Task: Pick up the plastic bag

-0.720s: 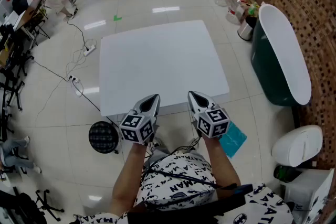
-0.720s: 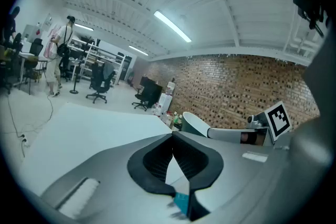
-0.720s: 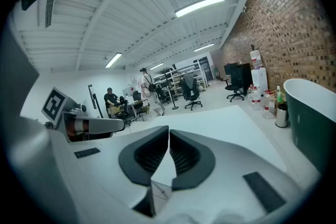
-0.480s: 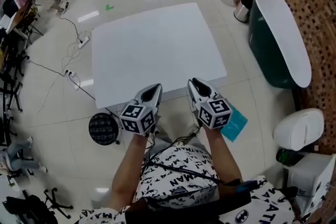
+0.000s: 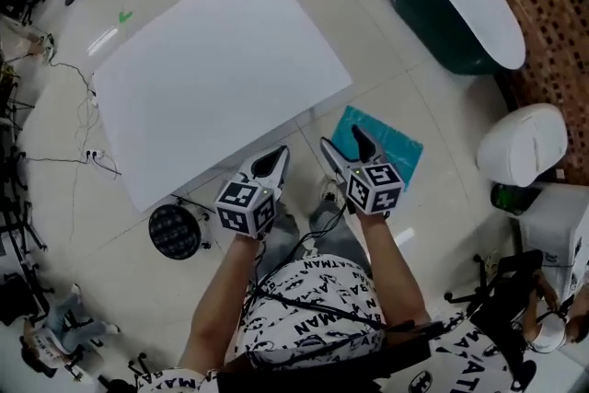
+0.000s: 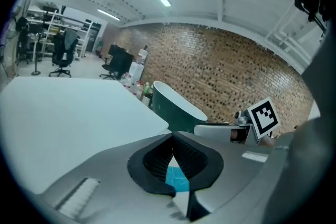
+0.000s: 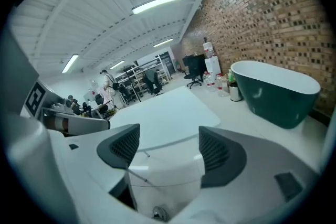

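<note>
Currently, plastic bag point(image 5: 394, 148): teal, flat on floor, beside white table point(image 5: 212, 60) corner, near right gripper.
Right gripper point(image 5: 346, 147): jaws wide apart, nothing gripped.
Left gripper point(image 5: 274, 163): jaws closed together, empty.

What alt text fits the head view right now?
A teal plastic bag lies flat on the tiled floor by the white table's near corner, and the right hand-held gripper, jaws wide apart and empty, points down toward its edge. The left hand-held gripper is shut beside it; a dark green tub stands beyond.
</note>
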The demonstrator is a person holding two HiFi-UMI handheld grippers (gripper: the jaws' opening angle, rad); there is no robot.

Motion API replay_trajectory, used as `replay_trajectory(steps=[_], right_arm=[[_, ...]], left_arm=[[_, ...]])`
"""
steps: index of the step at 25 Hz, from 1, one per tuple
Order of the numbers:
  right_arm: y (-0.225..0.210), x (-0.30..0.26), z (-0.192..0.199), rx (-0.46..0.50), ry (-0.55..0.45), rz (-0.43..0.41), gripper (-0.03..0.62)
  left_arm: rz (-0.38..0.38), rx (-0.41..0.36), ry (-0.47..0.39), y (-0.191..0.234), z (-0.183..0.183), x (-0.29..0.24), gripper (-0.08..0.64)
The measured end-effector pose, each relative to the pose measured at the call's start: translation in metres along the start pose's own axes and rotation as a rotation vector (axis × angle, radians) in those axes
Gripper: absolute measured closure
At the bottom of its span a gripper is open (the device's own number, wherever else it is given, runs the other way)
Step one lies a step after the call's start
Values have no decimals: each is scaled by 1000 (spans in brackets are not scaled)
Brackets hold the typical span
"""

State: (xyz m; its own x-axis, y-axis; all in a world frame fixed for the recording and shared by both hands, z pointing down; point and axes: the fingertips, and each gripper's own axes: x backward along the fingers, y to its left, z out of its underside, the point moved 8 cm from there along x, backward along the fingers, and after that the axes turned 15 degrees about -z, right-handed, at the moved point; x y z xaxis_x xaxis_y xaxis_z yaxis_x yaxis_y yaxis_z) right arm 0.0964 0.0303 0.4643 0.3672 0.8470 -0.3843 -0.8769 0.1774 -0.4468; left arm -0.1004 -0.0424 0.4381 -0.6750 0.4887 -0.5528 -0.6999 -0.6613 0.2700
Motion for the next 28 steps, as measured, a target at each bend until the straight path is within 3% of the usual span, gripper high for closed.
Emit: replay_trajectory(steps=[7,12,21,28], right_arm=[[-98,32,80,-126,87,142,207],[-169,29,164,-184,197,180,207],[-273,-52,345,-173,426,128,207],[-332,-123,471,-272,472,152,209]], left_arm=[[141,-73,166,-60,58,-83,560],[154,-102,256,-81,122,-149,560],[131,-177,432,-61,270,-305,560],[108,-242,544,-19,375,-396,560]])
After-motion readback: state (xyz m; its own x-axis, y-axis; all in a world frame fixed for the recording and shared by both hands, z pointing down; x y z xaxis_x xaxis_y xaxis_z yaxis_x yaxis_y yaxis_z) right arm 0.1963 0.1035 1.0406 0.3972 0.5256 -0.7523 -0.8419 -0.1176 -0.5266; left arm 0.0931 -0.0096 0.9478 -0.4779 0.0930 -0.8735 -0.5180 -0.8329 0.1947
